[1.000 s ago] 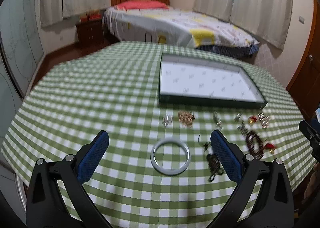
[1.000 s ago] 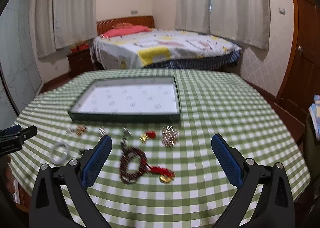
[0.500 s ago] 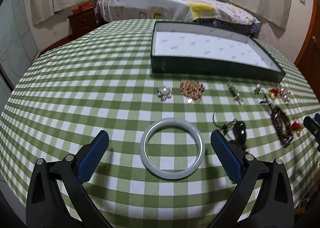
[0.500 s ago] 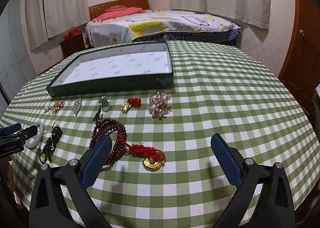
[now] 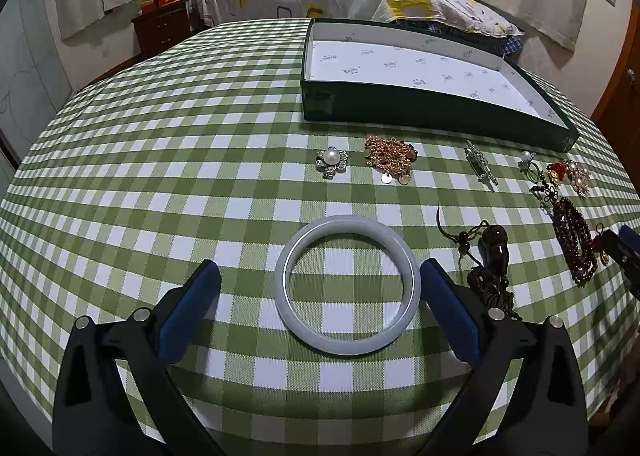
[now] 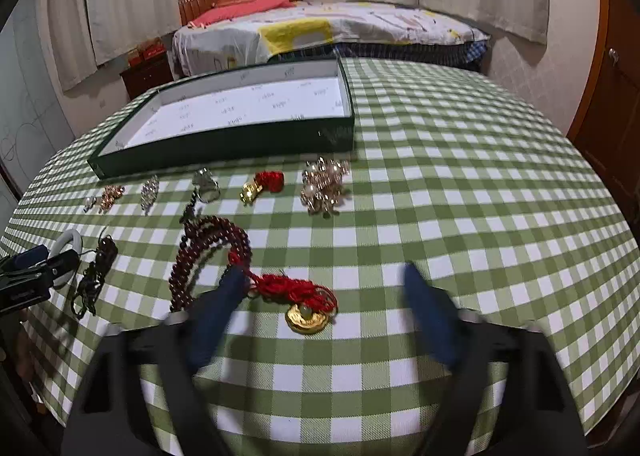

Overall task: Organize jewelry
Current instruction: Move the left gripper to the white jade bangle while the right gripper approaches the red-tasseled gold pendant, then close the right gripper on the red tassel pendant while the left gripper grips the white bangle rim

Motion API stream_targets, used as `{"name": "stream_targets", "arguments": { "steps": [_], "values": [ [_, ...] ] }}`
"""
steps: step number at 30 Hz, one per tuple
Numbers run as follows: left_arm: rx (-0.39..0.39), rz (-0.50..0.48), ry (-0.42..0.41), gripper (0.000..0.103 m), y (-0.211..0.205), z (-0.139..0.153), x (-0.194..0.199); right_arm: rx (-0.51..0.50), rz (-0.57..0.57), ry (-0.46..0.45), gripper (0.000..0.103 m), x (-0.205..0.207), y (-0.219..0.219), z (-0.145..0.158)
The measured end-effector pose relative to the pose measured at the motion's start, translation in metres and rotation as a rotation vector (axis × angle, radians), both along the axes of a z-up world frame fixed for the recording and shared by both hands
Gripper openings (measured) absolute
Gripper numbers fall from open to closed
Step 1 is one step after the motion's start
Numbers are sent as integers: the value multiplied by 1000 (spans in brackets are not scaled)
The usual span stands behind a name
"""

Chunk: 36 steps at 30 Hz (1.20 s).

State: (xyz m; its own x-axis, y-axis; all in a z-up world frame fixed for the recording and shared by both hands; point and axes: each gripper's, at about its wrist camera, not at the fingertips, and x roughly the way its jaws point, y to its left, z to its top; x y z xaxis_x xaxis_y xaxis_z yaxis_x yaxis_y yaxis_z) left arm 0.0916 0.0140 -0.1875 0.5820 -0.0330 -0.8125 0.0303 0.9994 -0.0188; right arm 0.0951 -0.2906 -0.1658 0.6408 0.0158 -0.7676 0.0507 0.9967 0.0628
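Observation:
A pale jade bangle (image 5: 347,284) lies flat on the green checked tablecloth, between the open fingers of my left gripper (image 5: 320,288); its right side sits close to the right finger. My right gripper (image 6: 324,296) is open and blurred, low over a red tassel with a gold coin (image 6: 306,302) tied to a dark red bead strand (image 6: 208,252). An empty dark green tray with white lining (image 5: 424,67) stands behind the jewelry; it also shows in the right wrist view (image 6: 240,111).
Loose pieces lie in a row before the tray: a pearl brooch (image 5: 332,161), a gold chain heap (image 5: 390,155), a silver clip (image 5: 480,165), a dark corded pendant (image 5: 494,252), a red-and-gold charm (image 6: 264,183), a pearl cluster (image 6: 324,185). The table's edge curves near both grippers.
Both grippers have come down and forward toward the table. The bangle now lies between the left fingers. The right fingers have come closer together around the tassel and coin.

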Motion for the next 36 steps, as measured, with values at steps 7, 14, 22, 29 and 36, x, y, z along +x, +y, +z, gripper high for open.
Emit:
{"name": "stream_targets", "arguments": {
  "steps": [7,14,22,29,36],
  "values": [
    [9,5,-16,87,1,1,-1,-2,18,24,55,2,3,-6],
    [19,5,-13,91,-1,0,0,-21,33,26,40,6,6,-5],
    [19,-7,-1,98,-4,-2,1,14,55,26,17,4,8,-4],
    [18,-15,3,98,-3,-1,0,22,49,27,16,3,6,-3],
    [16,-57,-34,81,-4,2,-6,24,48,25,16,2,5,-4]
  ]
}}
